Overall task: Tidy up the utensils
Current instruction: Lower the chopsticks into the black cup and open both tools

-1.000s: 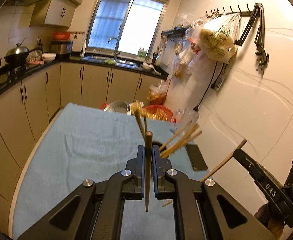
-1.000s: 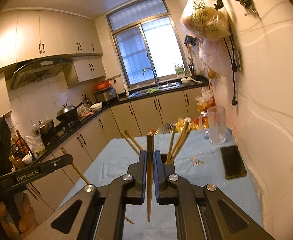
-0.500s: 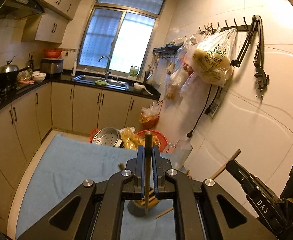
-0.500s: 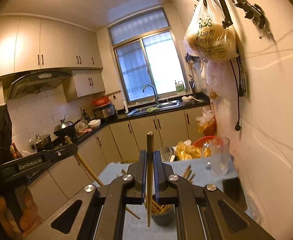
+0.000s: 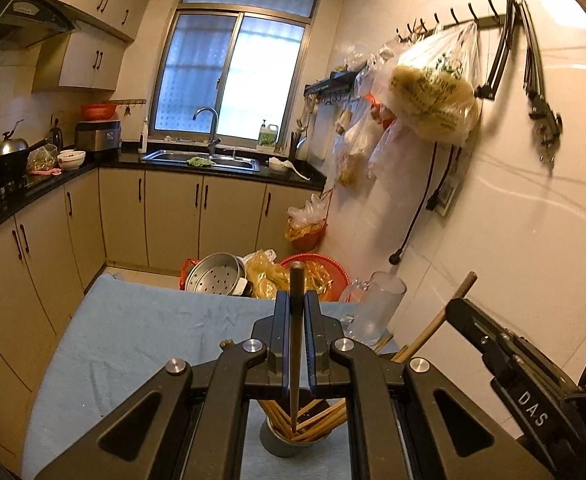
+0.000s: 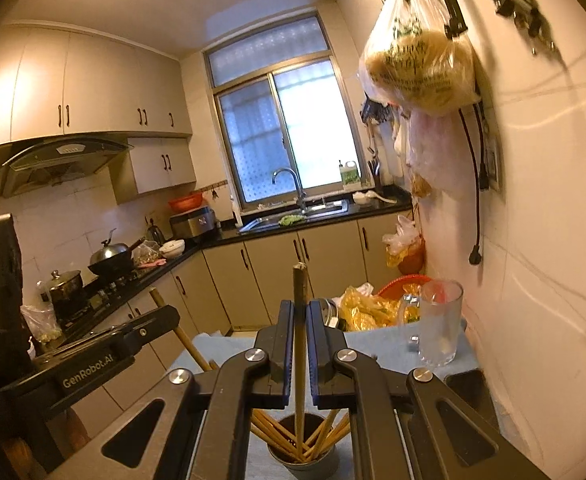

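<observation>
Two held chopsticks (image 5: 295,344), one cup (image 6: 305,454)

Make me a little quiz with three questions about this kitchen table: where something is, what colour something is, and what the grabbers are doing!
1. Where is the glass mug?
A) by the wall
B) in the sink
C) on the stove

2. What colour is the table cloth?
A) red
B) blue
C) black

3. What is the left gripper doing?
A) hanging open
B) holding a spoon
C) pinching a chopstick

Answers: 1 A, it stands at the table's wall side. 2 B, pale blue fabric. 3 C, the stick sits between shut jaws, above the cup of chopsticks.
</observation>
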A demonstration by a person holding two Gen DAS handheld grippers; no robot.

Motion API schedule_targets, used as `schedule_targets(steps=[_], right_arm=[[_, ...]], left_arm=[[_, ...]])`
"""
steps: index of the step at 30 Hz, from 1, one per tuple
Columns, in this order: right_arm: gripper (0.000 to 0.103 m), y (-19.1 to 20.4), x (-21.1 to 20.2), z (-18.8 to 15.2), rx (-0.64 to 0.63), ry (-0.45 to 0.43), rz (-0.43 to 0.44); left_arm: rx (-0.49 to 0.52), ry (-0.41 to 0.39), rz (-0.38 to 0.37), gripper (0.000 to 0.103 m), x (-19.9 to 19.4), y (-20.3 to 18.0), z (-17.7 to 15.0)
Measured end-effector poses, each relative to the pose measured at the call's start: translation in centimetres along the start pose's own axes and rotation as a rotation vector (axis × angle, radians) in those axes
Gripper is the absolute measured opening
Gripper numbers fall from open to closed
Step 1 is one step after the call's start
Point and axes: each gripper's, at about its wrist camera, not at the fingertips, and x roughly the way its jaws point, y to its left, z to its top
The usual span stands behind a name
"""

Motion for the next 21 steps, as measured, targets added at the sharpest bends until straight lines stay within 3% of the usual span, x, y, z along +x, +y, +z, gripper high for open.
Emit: schedule_targets(steps=[21], right_arm=[[0.007, -0.6, 3.0, -4.2, -0.012, 0.13, 0.002]], left_arm=[[0.001, 0.127, 0.0, 0.007, 2.5, 0.7, -3.4]])
